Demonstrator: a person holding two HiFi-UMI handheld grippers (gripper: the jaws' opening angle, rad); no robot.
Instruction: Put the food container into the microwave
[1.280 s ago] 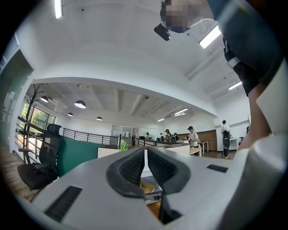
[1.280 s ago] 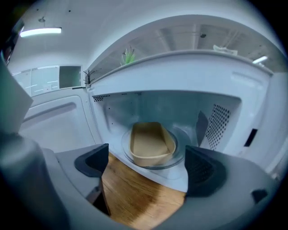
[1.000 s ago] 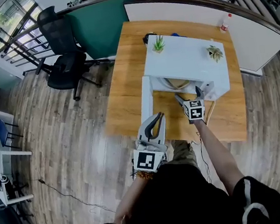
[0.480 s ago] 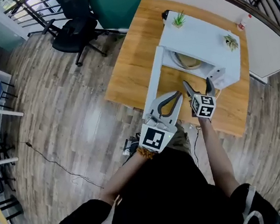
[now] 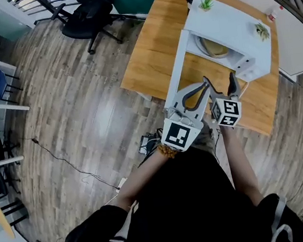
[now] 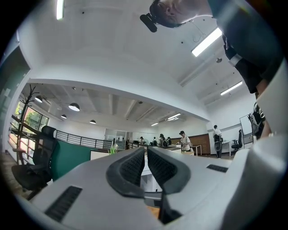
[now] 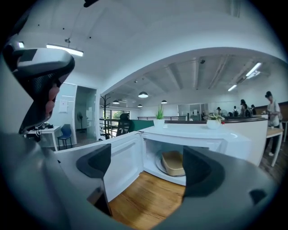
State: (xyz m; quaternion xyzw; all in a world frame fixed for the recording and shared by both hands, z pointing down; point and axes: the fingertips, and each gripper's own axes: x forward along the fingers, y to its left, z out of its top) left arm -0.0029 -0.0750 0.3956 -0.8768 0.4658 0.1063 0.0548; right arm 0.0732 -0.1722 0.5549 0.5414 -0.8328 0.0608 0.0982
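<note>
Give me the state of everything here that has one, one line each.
Microwave door: swung open.
Food container: inside the microwave.
Left gripper: shut, empty.
Right gripper: open, nothing between its jaws, which have just been closing a little.

Left gripper [image 6: 146,155] closed; right gripper [image 7: 146,158] narrowing, empty

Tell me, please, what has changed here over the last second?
The right gripper drew back from the microwave toward the person, its open jaws just closing slightly with nothing between them. The left gripper stays shut and empty beside it. Unchanged: the food container sits inside the microwave, and the door stands open.
</note>
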